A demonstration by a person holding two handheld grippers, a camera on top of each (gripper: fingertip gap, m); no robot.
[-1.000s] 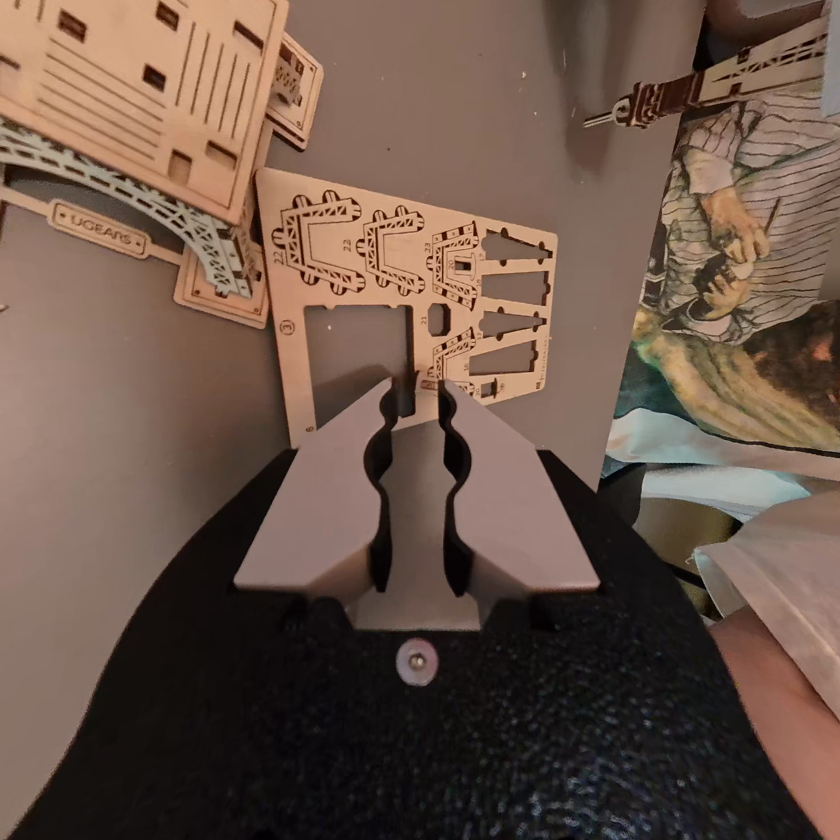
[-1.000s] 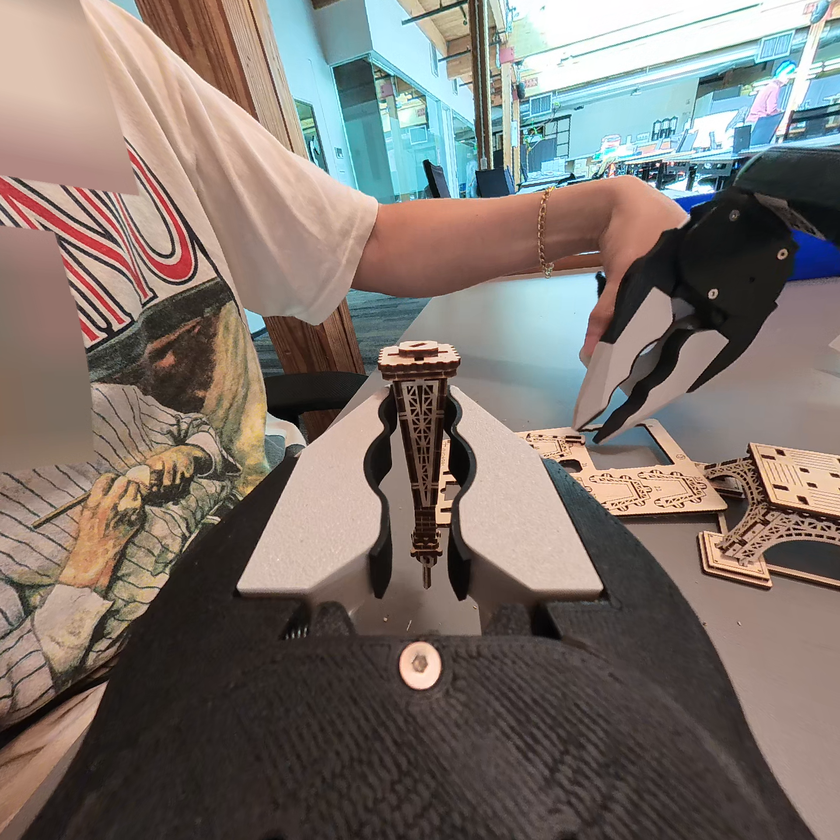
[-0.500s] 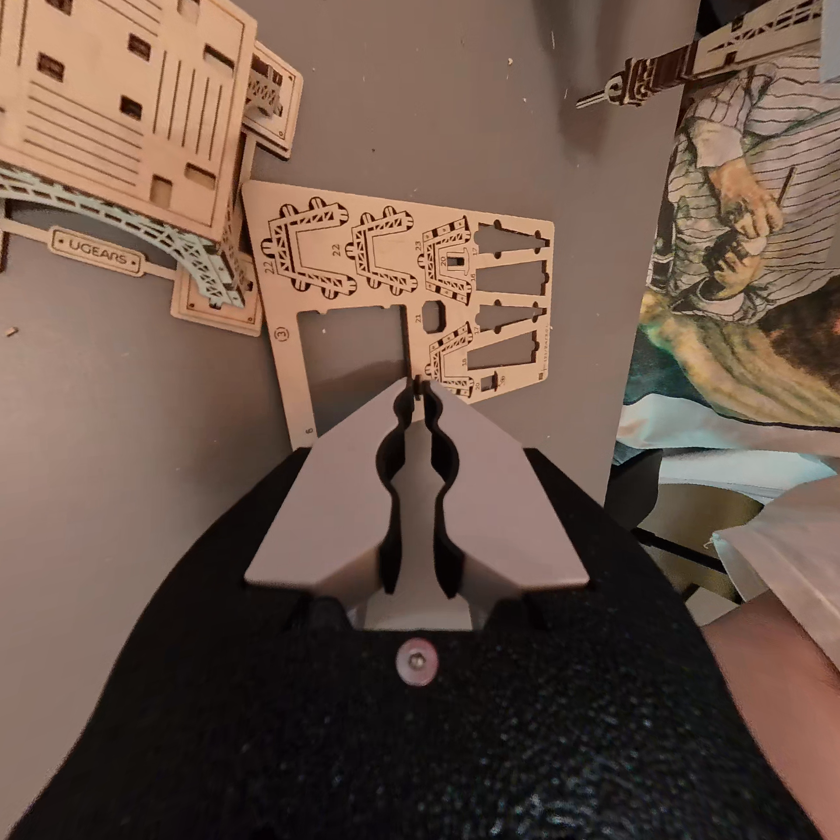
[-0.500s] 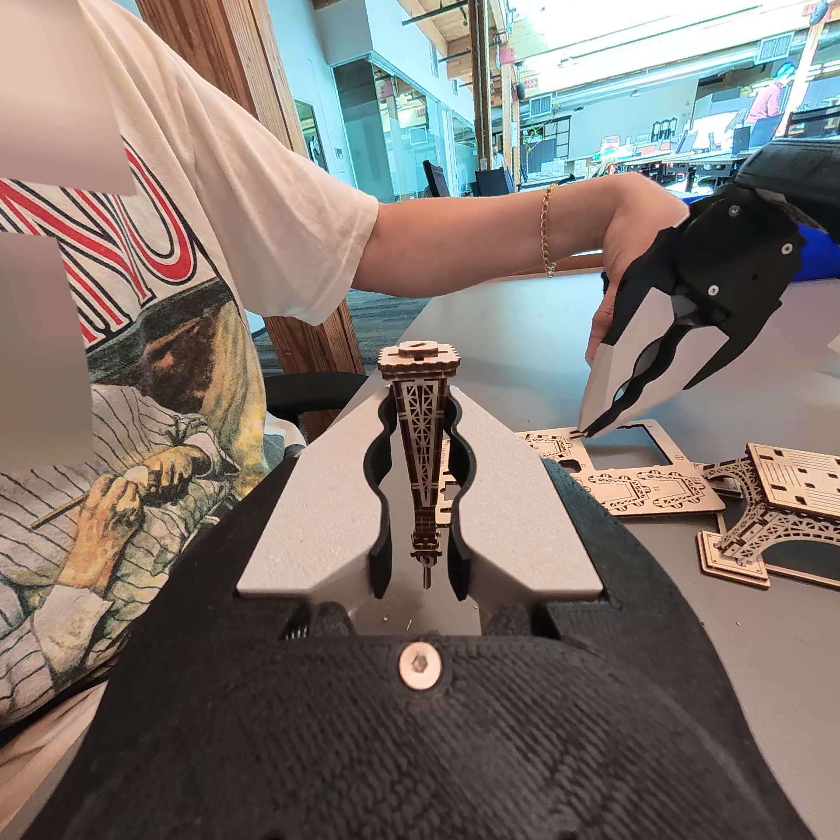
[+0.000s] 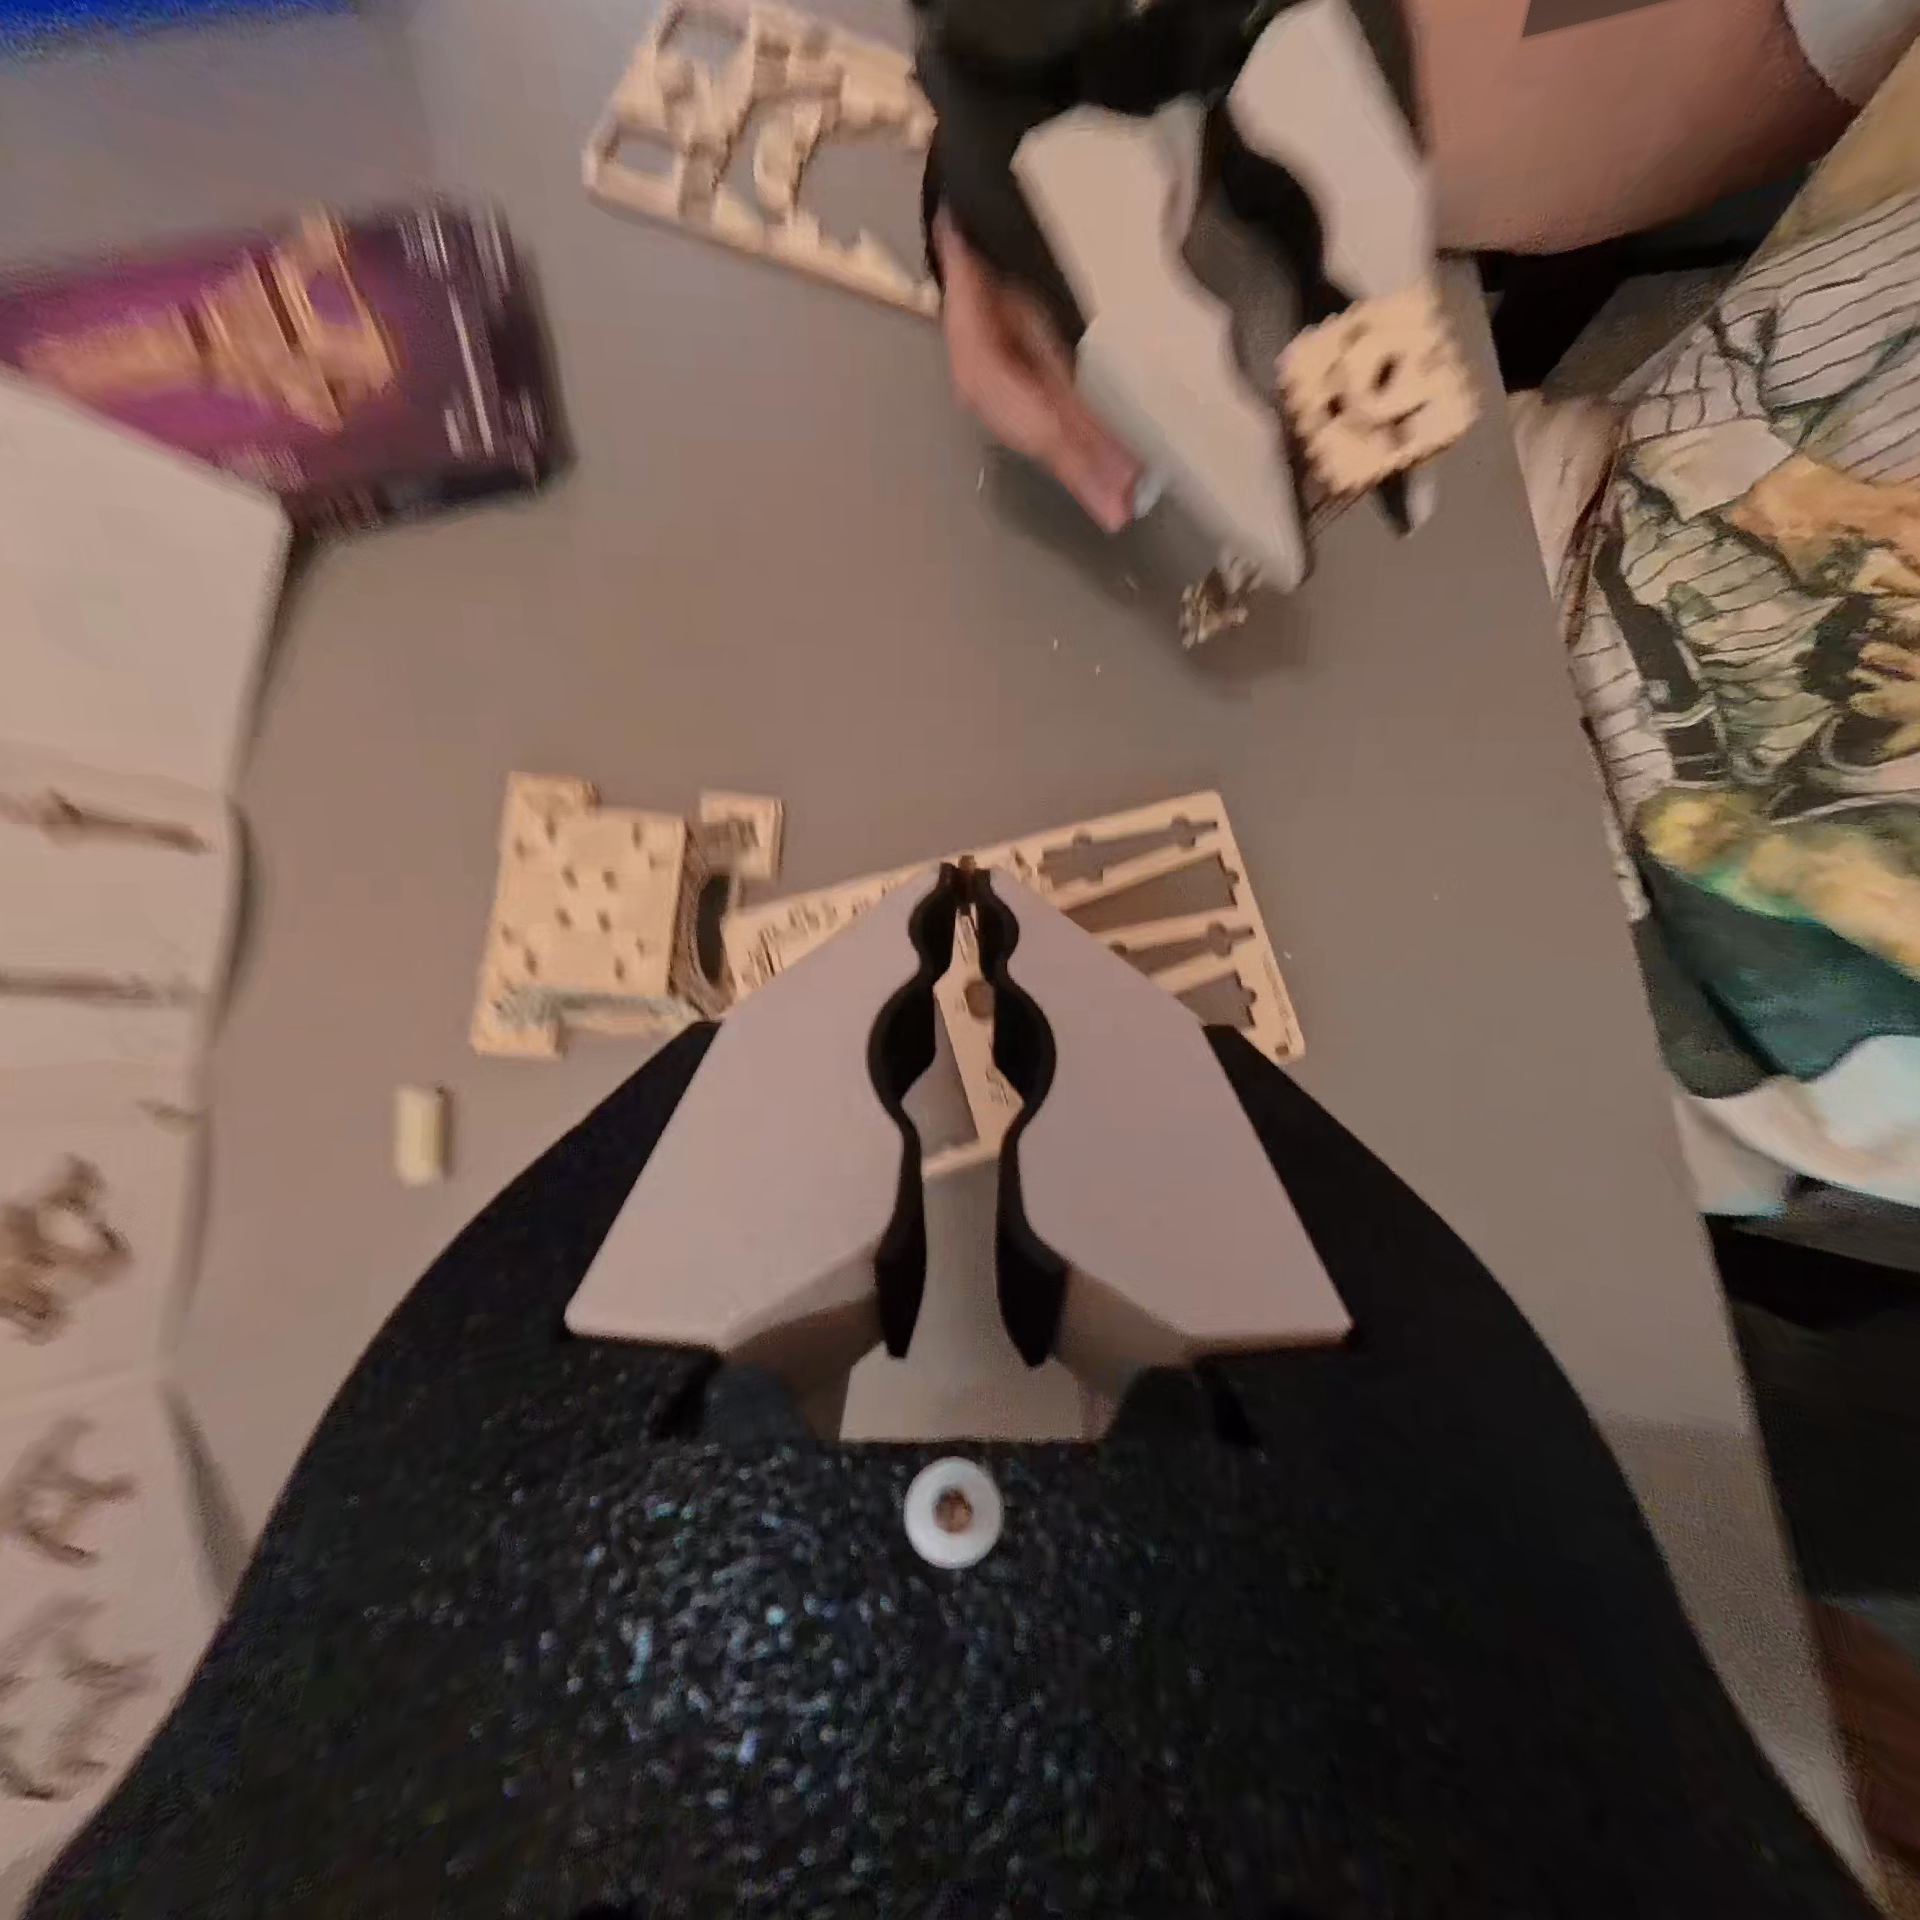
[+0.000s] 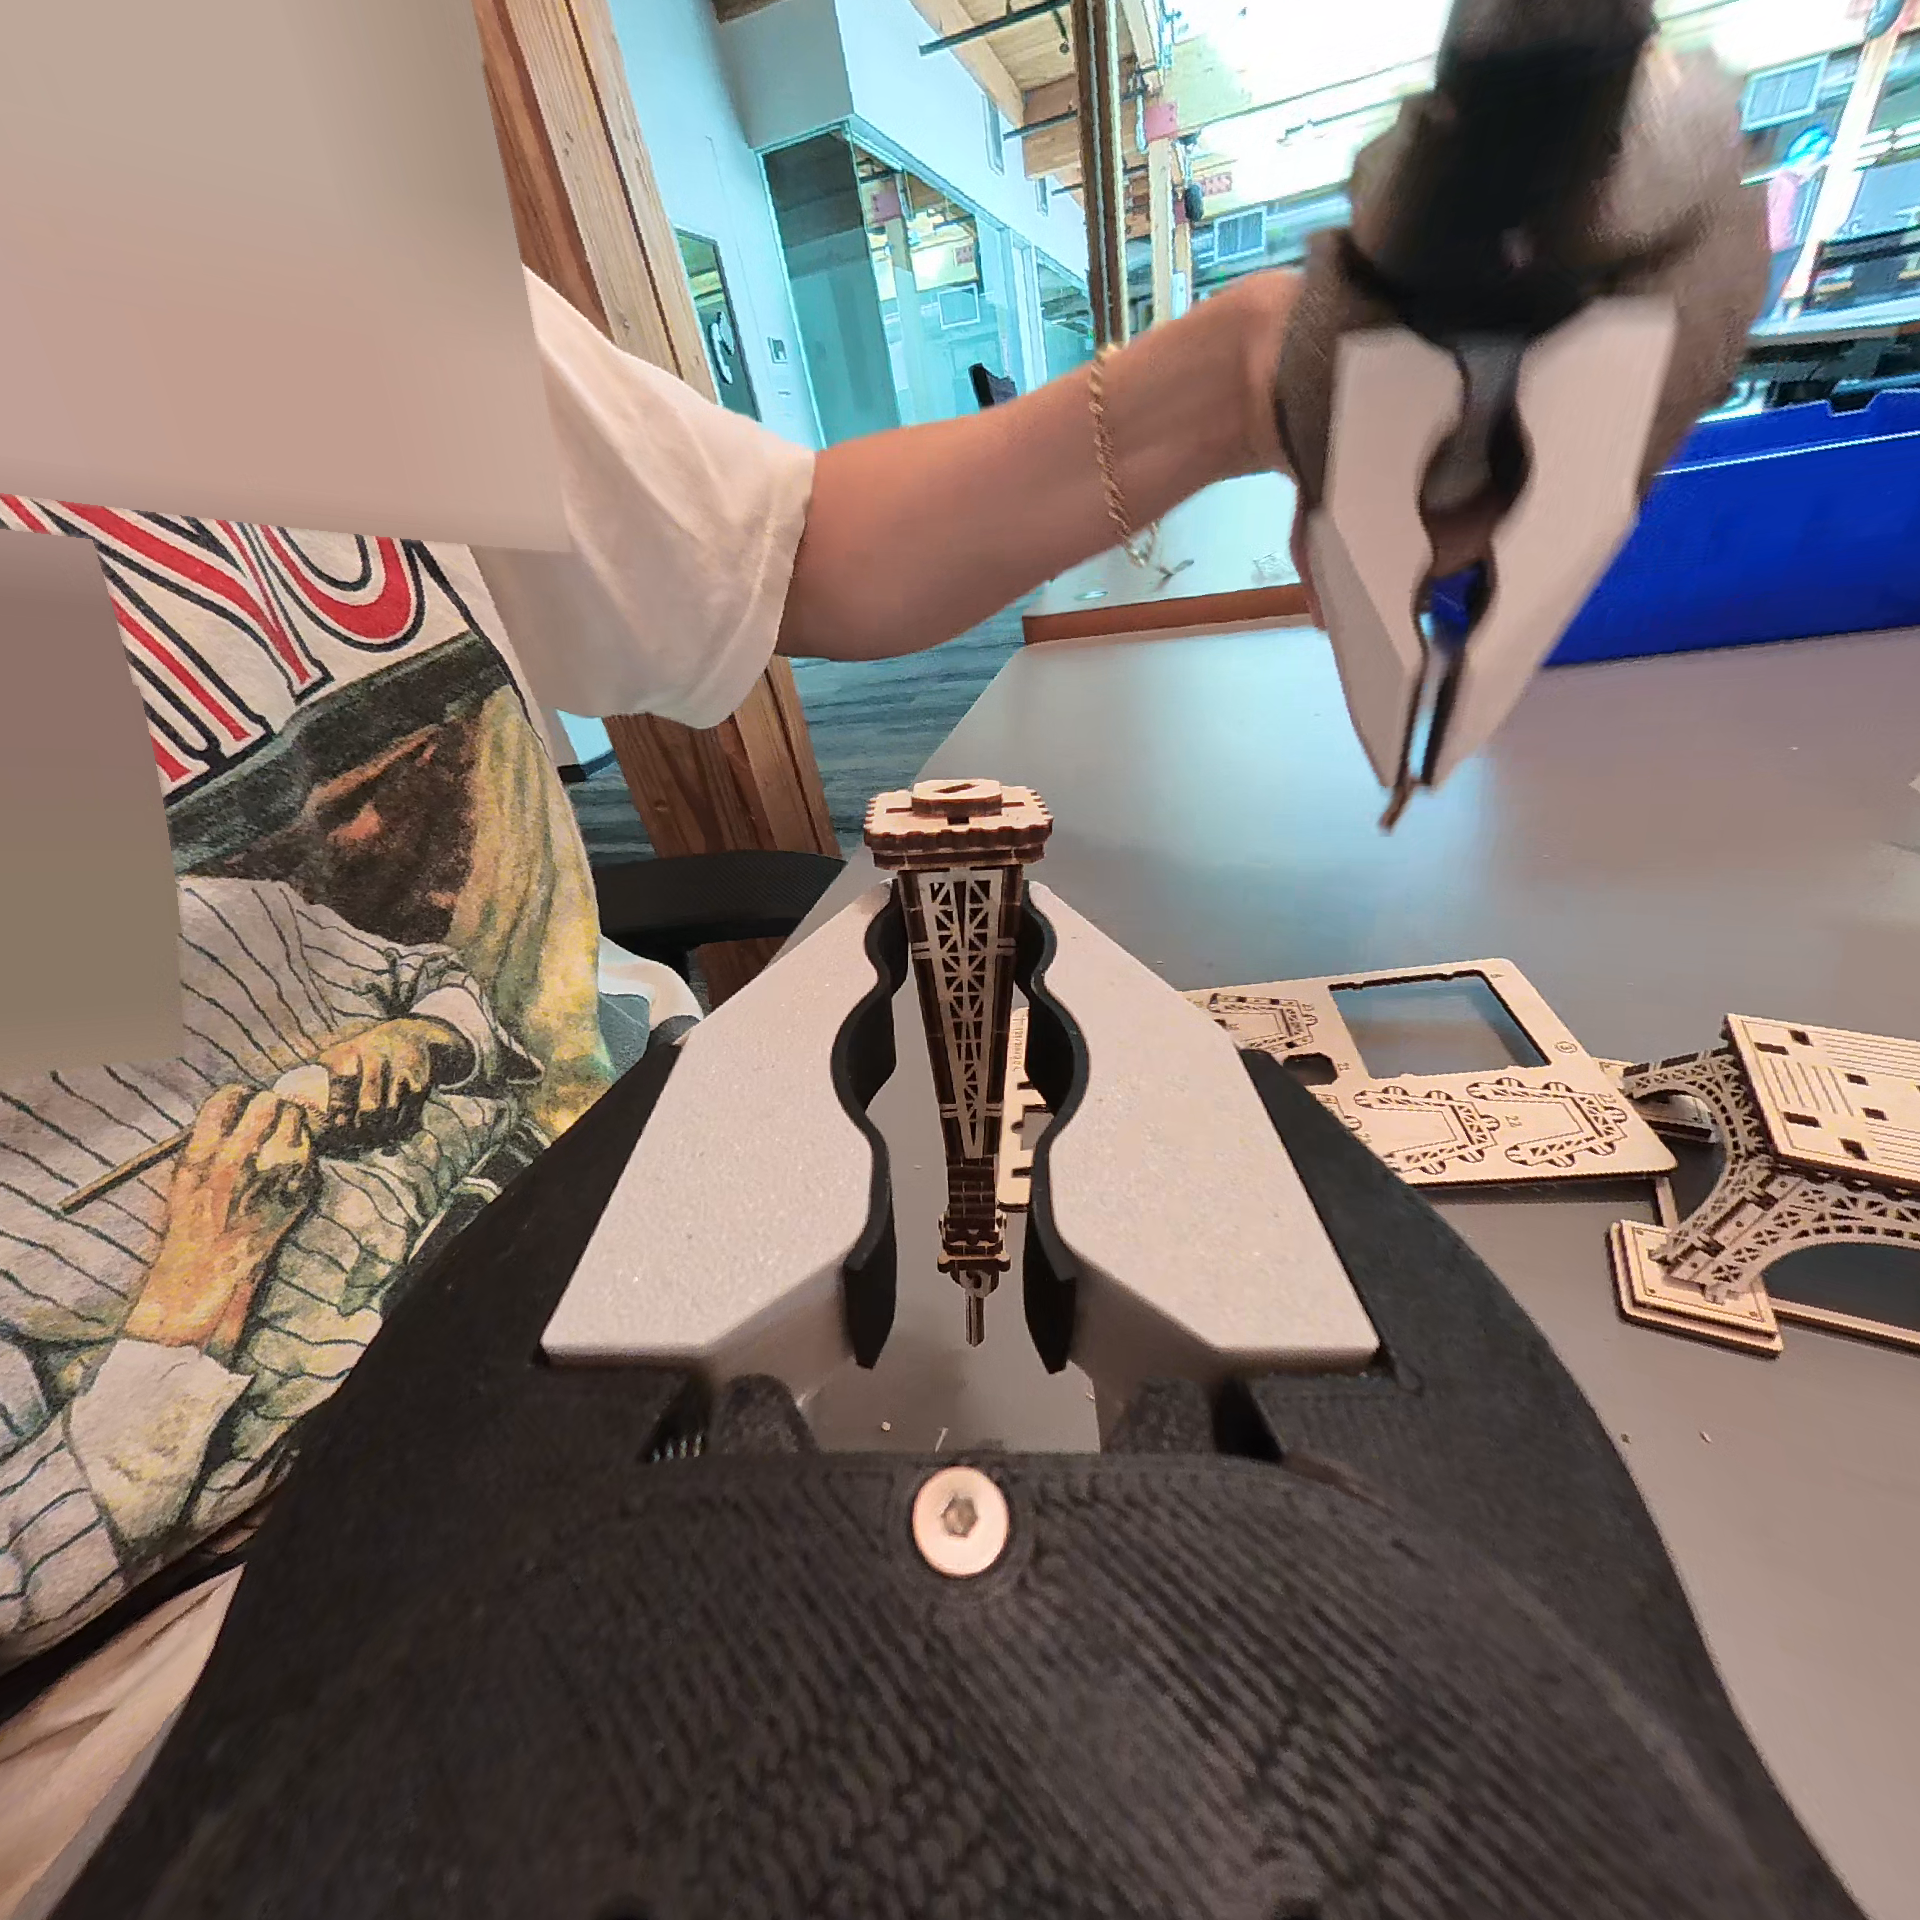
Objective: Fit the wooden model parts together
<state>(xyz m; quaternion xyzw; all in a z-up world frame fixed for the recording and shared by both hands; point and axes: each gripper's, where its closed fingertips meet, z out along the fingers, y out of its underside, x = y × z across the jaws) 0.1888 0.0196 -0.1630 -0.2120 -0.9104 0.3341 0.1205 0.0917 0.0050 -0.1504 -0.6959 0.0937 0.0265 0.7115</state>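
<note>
Spire section (image 6: 961, 1039) clamped base-up in right gripper (image 6: 961, 914), prob so left gripper (image 5: 961, 883), pinching 1 tiny wooden bit (image 6: 1392, 805), can slot it in.

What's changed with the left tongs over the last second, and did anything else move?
The left tongs closed over the flat pale wooden parts sheet, pinched a small thin wooden piece, and lifted up and away from the grey table. The right tongs still grip the brown lattice tower spire; the sheet and the arched wooden tower base lie where they were.
</note>
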